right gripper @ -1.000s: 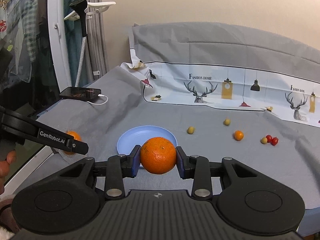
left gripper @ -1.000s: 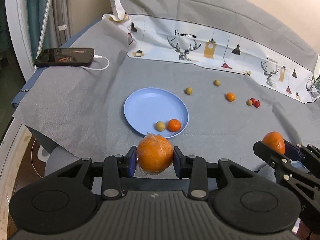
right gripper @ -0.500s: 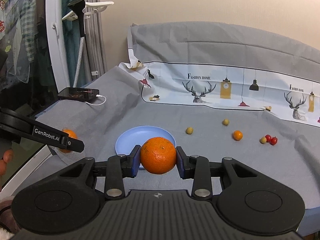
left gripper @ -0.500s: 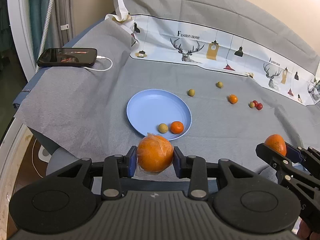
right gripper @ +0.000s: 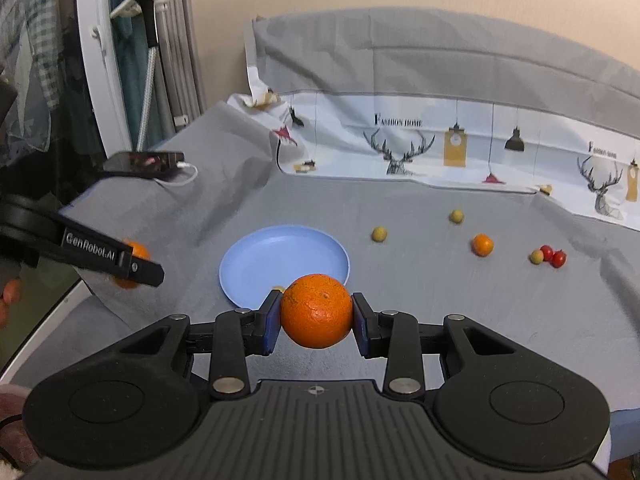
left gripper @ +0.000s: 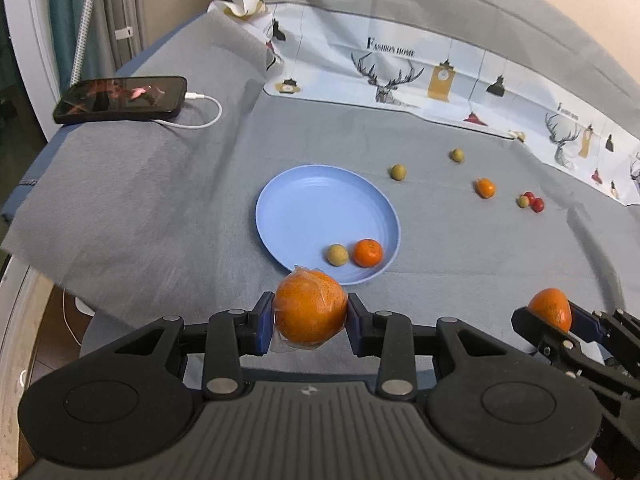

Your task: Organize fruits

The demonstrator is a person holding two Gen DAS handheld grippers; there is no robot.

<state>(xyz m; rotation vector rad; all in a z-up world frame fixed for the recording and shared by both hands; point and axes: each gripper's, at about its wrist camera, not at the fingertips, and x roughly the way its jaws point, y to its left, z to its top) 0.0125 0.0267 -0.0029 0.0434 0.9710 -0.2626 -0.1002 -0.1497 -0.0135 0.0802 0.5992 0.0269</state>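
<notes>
Both grippers have come forward and down toward the blue plate (left gripper: 304,200), which now looms larger than a second ago. At far left a phone (left gripper: 120,99) lies charging on the grey cloth (left gripper: 160,208). Next, the left gripper (left gripper: 311,312) is clamped on a plastic-wrapped orange (left gripper: 310,306), just short of the plate's near rim; a small tangerine (left gripper: 368,253) and a yellowish fruit (left gripper: 338,255) sit inside. Rightward, the right gripper (right gripper: 316,312) grips a bare orange (right gripper: 316,311). Loose small fruits (left gripper: 485,188) lie farther right.
</notes>
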